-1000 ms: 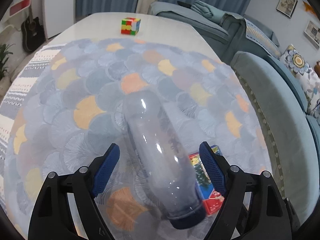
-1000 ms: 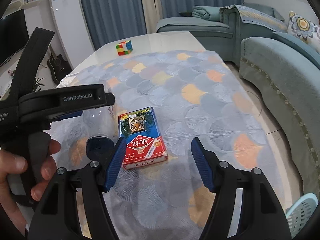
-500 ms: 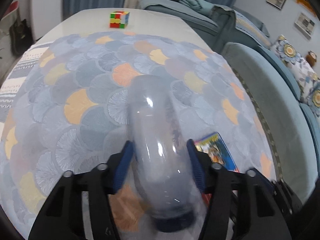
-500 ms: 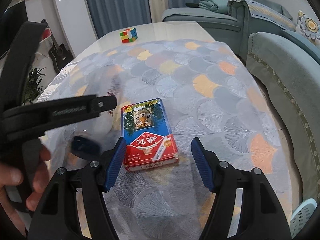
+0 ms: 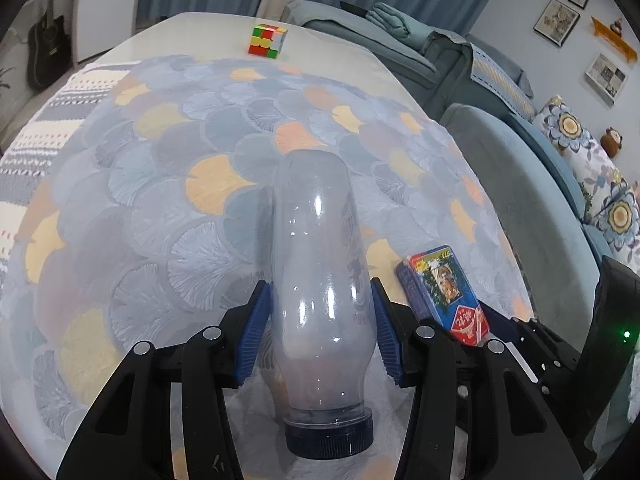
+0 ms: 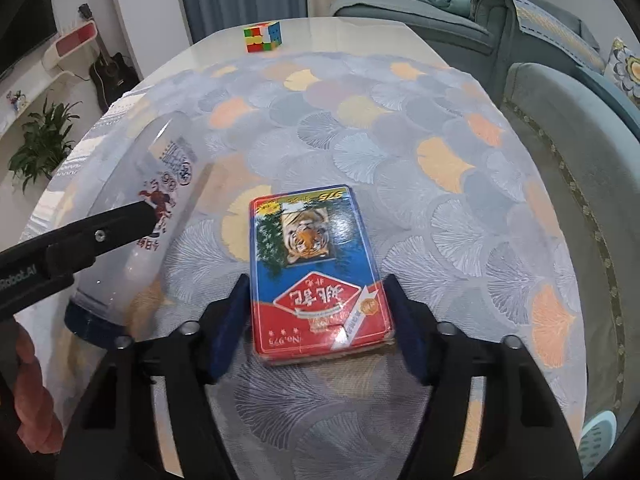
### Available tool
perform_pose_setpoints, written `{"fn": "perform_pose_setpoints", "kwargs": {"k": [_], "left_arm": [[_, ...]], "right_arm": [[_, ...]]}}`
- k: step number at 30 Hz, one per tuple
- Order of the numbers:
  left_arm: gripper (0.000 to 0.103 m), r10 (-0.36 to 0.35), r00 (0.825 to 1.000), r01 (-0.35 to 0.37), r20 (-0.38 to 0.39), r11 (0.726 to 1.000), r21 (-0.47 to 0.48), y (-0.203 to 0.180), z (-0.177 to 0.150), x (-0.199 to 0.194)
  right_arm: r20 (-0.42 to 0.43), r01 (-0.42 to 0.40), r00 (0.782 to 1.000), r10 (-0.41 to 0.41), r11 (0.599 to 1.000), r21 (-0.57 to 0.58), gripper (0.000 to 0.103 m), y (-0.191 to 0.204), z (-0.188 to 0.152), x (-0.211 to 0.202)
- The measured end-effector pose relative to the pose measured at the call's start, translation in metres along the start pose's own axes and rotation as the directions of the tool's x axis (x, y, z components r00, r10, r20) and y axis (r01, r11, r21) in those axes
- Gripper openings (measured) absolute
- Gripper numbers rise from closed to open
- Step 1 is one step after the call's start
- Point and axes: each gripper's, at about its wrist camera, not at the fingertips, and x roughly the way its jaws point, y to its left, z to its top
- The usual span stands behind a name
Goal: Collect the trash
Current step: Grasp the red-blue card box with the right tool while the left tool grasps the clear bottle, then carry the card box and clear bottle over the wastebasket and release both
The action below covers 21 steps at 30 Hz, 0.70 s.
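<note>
Step in hand, by judgement: both grips are being taken on trash items near the near edge of the table point(image 5: 328, 40).

Left gripper point(image 5: 320, 330): its blue pads press both sides of an empty clear bottle point(image 5: 320, 280), dark cap toward the camera; whether the bottle is off the patterned cloth point(image 5: 160, 168) cannot be told.

Right gripper point(image 6: 316, 320): fingers close against both flanks of the card box point(image 6: 316, 268); firm contact cannot be confirmed. The box lies on the cloth, just right of the bottle.

A puzzle cube point(image 5: 267, 41) stands at the far edge.

Next move, by judgement: secure the box, then lift both clear. No bin identified.
</note>
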Motion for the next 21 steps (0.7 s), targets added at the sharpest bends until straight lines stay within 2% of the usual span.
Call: {"fn": "perform_pose_setpoints", "kwargs": {"k": [6, 12, 18, 21], "left_arm": [[0.048, -0.052, 0.998, 0.051, 0.032, 0.999, 0.018, -0.010, -0.008, -0.018], [0.048, -0.170, 0.983, 0.166, 0.066, 0.984, 0.070, -0.055, -0.029, -0.052], [0.048, -0.294, 0.955, 0.281, 0.043, 0.941, 0.187, -0.133, -0.056, -0.086], [0.048, -0.352, 0.936, 0.343, -0.001, 0.912, 0.226, -0.174, -0.076, -0.094]], "right_arm": [[0.075, 0.031, 0.997, -0.031, 1.000, 0.002, 0.059, -0.003, -0.010, -0.027], [0.157, 0.050, 0.985, -0.071, 0.990, 0.134, 0.059, -0.046, -0.036, -0.096], [0.210, 0.111, 0.962, -0.176, 0.950, 0.290, 0.059, -0.108, -0.077, -0.181], [0.202, 0.191, 0.940, -0.275, 0.915, 0.356, 0.059, -0.138, -0.103, -0.220]]}}
